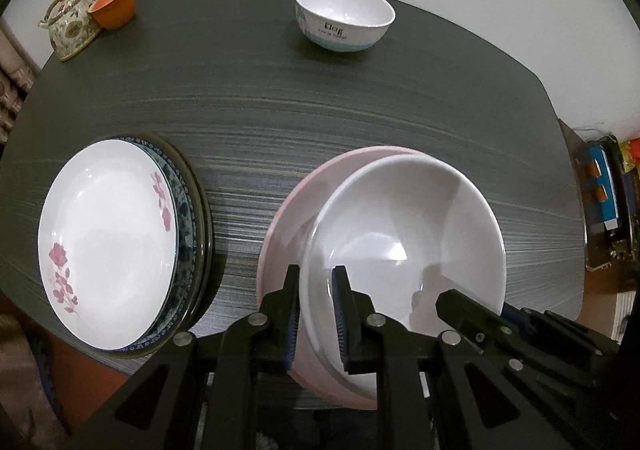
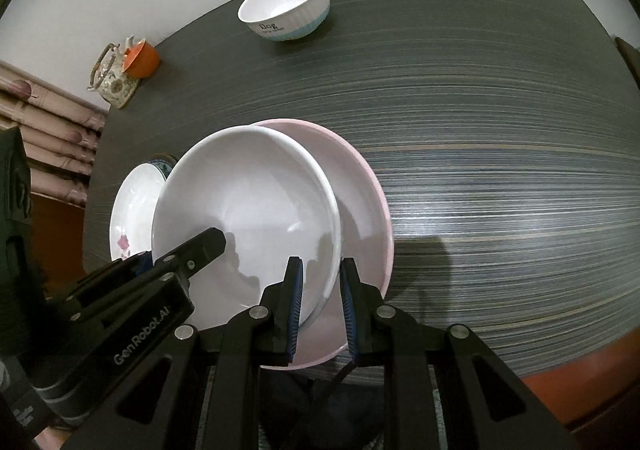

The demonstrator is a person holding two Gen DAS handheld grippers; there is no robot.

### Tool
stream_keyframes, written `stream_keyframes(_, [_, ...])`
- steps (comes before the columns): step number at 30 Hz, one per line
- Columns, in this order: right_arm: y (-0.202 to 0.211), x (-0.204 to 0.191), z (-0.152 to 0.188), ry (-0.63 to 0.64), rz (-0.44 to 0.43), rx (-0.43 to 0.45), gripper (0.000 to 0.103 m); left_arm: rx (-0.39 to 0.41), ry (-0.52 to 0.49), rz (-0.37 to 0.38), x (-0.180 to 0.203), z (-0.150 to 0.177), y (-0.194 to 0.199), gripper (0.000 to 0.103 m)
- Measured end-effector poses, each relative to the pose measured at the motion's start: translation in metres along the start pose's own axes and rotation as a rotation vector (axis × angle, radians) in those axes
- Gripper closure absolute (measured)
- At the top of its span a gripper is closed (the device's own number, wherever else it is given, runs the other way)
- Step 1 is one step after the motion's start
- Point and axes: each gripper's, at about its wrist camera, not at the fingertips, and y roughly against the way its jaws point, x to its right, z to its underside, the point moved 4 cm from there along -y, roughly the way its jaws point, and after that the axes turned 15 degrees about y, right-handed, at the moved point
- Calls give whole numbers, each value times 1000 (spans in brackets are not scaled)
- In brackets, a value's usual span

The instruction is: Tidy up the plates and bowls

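A large white bowl is held over a wider pink bowl near the table's front edge. My left gripper is shut on its left rim, one finger inside and one outside. In the right wrist view my right gripper is shut on the opposite rim of the white bowl, with the pink bowl behind and under it. Whether the white bowl touches the pink one I cannot tell. Each view shows the other gripper: right gripper, left gripper.
A stack of plates, topped by a white one with pink flowers, lies at the left on the dark striped table. A small white bowl with a blue base stands at the far edge. A teapot and orange cup sit far left.
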Motion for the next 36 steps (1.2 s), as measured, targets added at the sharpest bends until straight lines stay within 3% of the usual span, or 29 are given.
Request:
stream_keyframes(19, [-14, -3, -12, -22, 61, -45, 80, -68, 47, -4, -5, -13, -16, 87])
stream_keyframes(36, [-14, 0, -11, -49, 43, -21, 78, -105, 62, 1, -10, -20, -19, 85])
